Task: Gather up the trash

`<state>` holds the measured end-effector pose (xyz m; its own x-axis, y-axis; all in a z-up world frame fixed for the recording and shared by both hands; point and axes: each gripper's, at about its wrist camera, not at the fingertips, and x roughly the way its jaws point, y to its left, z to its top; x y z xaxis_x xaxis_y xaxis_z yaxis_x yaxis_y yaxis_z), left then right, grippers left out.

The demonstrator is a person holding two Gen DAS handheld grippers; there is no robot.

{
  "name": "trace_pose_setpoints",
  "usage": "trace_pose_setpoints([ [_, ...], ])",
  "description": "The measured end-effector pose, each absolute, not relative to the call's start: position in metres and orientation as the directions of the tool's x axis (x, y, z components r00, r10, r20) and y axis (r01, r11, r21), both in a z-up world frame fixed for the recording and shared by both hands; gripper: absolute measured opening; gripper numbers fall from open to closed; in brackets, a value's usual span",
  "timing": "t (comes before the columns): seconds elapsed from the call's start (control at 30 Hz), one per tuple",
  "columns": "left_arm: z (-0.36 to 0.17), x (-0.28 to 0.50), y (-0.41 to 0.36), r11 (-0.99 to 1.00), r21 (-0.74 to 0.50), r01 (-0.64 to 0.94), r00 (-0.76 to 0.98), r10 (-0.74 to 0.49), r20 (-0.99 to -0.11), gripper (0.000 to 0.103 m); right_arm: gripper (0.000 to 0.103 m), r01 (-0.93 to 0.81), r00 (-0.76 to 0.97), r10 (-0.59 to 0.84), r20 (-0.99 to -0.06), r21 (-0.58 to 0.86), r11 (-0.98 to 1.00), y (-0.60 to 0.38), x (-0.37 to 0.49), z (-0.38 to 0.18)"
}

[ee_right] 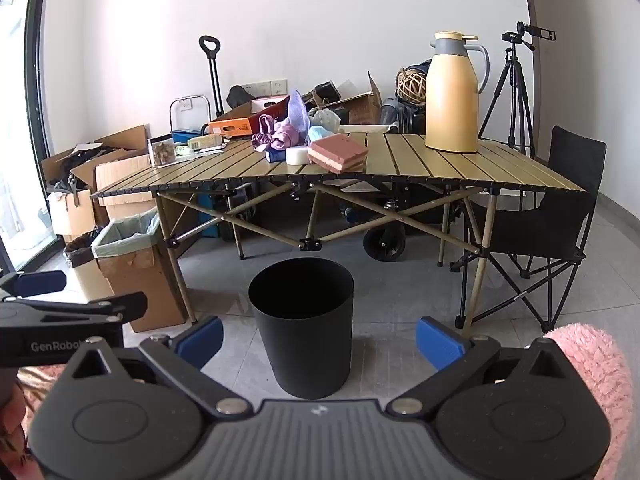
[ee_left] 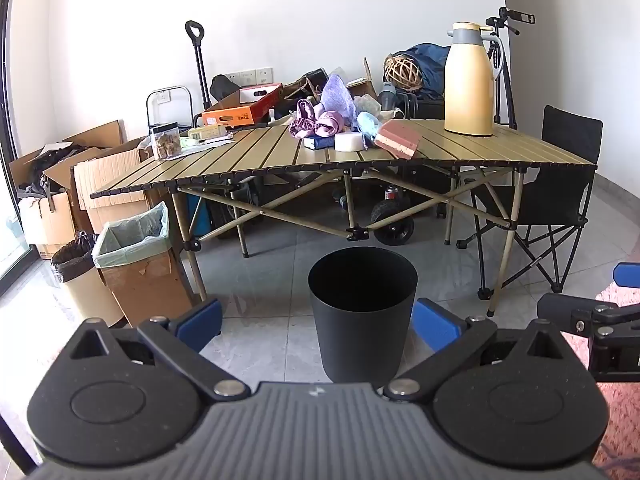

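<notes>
A black round bin stands on the tiled floor in front of the folding table; it also shows in the right wrist view. On the table lies a heap of purple cloth, a white tape roll, a blue item and a pink block, seen again in the right wrist view. My left gripper is open and empty, low before the bin. My right gripper is open and empty beside it.
A yellow thermos jug stands at the table's right. A lined cardboard box and a small lined bin stand left of the table. A black folding chair is right. A tripod and boxes line the wall.
</notes>
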<state>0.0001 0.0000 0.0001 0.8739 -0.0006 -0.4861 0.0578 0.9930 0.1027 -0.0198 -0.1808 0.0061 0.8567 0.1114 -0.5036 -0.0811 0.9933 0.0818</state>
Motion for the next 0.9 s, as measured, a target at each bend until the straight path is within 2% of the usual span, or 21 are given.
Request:
trace_pose_setpoints([
  [0.9, 0.0020, -0.0011, 0.0054, 0.994, 0.096, 0.059, 0.877, -0.005, -0.480, 0.103, 0.103, -0.094, 0.858, 0.128, -0.498, 0.093, 0.991, -0.1792, -0.0182, 0.0040],
])
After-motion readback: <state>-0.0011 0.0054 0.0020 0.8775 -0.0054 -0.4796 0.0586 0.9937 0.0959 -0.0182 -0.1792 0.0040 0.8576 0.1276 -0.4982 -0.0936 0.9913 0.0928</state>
